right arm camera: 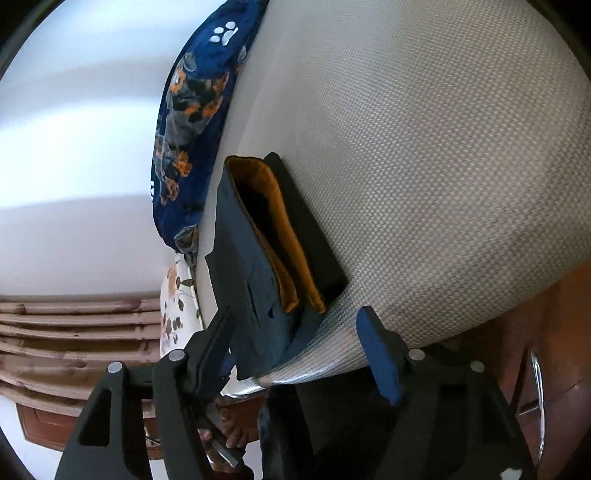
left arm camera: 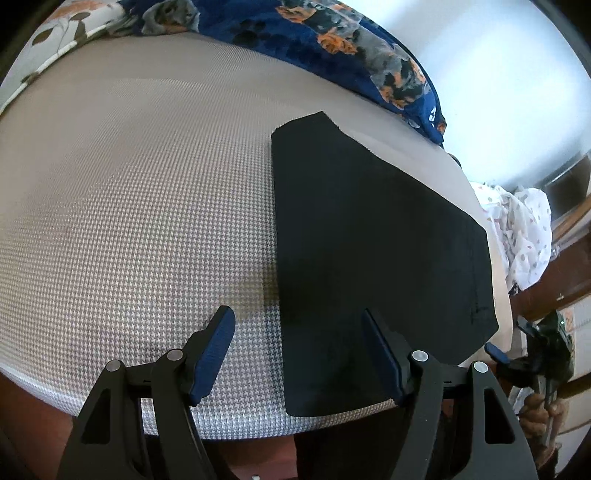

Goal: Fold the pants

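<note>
The dark folded pants [left arm camera: 369,240] lie flat on the houndstooth bed sheet [left arm camera: 129,203], near its right edge. My left gripper [left arm camera: 297,317] hovers open over their near left corner, one finger above the sheet and the other above the cloth. In the right wrist view the pants [right arm camera: 251,258] show their waistband end with an orange lining [right arm camera: 284,236]. My right gripper [right arm camera: 295,314] stands open around that end, and its pads do not press on it. In the left wrist view the right gripper [left arm camera: 532,347] sits off the pants' right corner, in a hand [left arm camera: 539,413].
A blue dog-print blanket [left arm camera: 351,40] and a floral pillow [left arm camera: 62,33] lie along the far side of the bed. A white dotted cloth [left arm camera: 524,229] hangs off the right side by wooden furniture. Wooden slats [right arm camera: 74,332] stand beyond the bed's edge.
</note>
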{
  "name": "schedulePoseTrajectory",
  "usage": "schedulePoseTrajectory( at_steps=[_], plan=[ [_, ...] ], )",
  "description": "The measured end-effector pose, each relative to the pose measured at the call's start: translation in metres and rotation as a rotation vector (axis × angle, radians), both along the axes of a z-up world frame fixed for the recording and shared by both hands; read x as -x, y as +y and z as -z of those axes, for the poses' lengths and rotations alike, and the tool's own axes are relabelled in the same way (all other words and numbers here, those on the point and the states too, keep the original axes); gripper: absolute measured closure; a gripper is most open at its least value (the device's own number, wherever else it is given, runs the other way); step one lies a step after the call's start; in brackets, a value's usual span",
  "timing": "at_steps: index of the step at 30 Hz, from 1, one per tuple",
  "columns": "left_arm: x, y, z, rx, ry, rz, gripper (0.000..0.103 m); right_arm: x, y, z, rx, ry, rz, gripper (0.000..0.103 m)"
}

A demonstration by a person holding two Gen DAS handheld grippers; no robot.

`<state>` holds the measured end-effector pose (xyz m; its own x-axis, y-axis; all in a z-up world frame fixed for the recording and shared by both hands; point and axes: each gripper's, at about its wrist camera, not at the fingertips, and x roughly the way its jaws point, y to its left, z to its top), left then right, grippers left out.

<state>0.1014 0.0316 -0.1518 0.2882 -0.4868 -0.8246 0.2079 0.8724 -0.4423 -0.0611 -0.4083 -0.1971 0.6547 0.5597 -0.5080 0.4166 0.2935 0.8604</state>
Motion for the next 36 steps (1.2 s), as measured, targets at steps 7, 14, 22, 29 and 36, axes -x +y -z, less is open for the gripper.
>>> schedulePoseTrajectory(
  at_steps=[7, 14, 22, 29, 36],
  plan=[
    [0.002, -0.002, 0.0, -0.009, -0.003, 0.007, 0.032, -0.022, 0.019, 0.013, -0.042, 0.031, -0.053, 0.037],
    [0.0, -0.006, 0.004, -0.017, 0.0, 0.007, 0.032, -0.041, 0.033, -0.02, 0.137, -0.003, -0.116, 0.081],
    [-0.002, -0.005, 0.008, -0.015, -0.013, -0.004, 0.032, -0.057, 0.029, -0.011, 0.134, 0.0, -0.158, 0.067],
    [-0.004, -0.006, 0.009, -0.042, -0.037, -0.008, 0.032, -0.076, 0.026, -0.015, 0.133, -0.038, -0.143, 0.082],
    [-0.008, 0.003, 0.016, -0.014, -0.038, -0.037, 0.03, -0.073, 0.01, -0.007, 0.147, -0.092, -0.087, 0.083]
  ],
)
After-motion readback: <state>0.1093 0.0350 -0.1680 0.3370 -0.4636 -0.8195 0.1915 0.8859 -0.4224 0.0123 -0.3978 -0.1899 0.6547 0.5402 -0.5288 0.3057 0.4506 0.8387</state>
